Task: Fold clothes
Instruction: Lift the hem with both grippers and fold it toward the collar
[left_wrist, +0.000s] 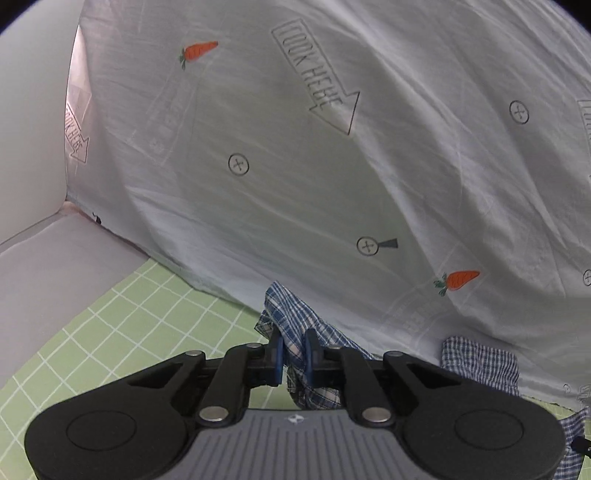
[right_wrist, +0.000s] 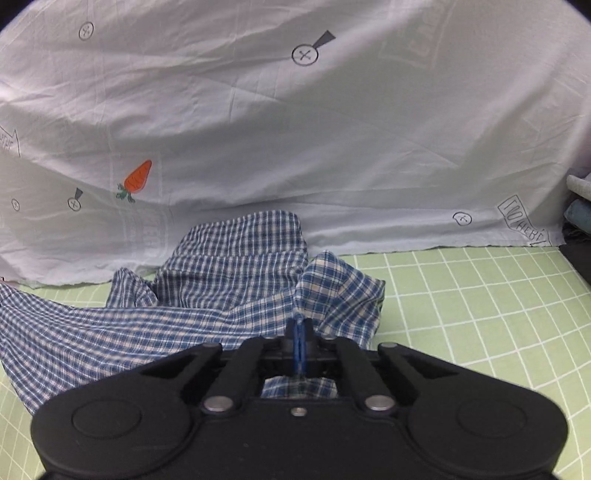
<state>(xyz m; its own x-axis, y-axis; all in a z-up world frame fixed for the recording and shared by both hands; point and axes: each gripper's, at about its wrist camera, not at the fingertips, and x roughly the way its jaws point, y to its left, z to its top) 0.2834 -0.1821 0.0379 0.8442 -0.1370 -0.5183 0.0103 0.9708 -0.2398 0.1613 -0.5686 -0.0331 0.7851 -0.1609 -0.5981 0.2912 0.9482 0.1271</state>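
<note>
A blue and white plaid garment (right_wrist: 207, 295) lies crumpled on the green grid mat (right_wrist: 480, 295). My right gripper (right_wrist: 300, 328) is shut on a raised fold of it near its right edge. In the left wrist view, my left gripper (left_wrist: 293, 347) is closed on a bunched piece of the same plaid garment (left_wrist: 291, 314), with cloth pinched between the blue pads. Another part of the plaid cloth (left_wrist: 480, 362) lies to the right.
A white printed sheet with carrots and arrows (left_wrist: 332, 147) hangs as a backdrop behind the mat (left_wrist: 129, 332). A white wall and ledge (left_wrist: 37, 240) stand at the left. Folded grey and dark items (right_wrist: 580, 206) sit at the far right edge.
</note>
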